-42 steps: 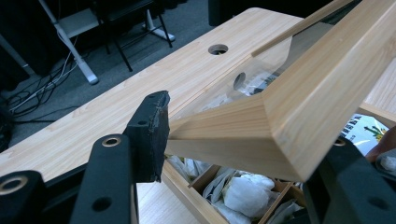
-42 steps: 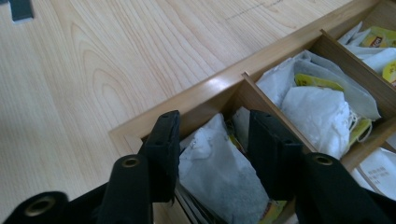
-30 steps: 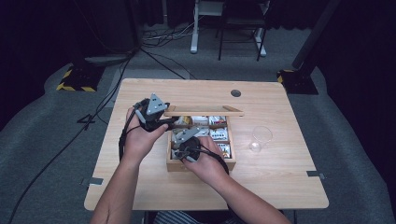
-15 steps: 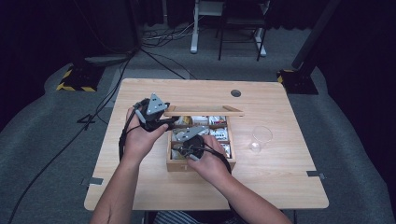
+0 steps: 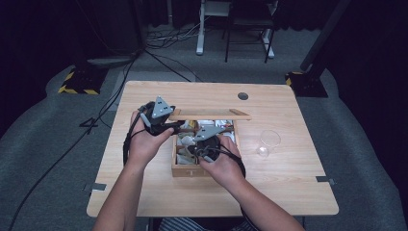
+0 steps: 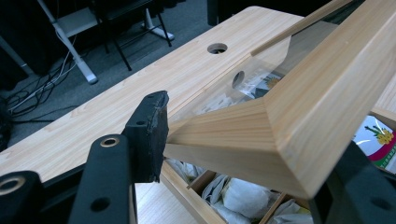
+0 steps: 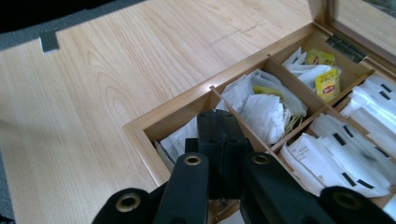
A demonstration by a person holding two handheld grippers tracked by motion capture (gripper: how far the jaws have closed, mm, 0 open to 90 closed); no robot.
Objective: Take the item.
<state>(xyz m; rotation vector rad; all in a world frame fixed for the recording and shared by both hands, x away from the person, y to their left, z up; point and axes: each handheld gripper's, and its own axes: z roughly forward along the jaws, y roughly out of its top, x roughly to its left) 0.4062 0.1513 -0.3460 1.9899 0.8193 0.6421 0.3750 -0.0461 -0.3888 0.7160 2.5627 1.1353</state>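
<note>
A wooden tea box [image 5: 185, 169] is sitting mid-worktop [image 5: 144, 192], its lid [image 6: 299, 112] being propped up by the left hand-held gripper [image 5: 161, 126], jaws clamped on the corner. The right hand-held gripper [image 7: 223, 135], jaws pressed together, is dipping into the front compartment; parting them before reaching the tea bags [image 7: 261, 109] looks wise.

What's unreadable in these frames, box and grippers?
- Right gripper, right gripper view: black jaws pressed together over the wooden compartment box; whether they pinch a white tea bag is hidden.
- High view: the hands cover most box compartments.
- Left gripper view: right jaw hidden behind the glass-paned wooden lid.
</note>
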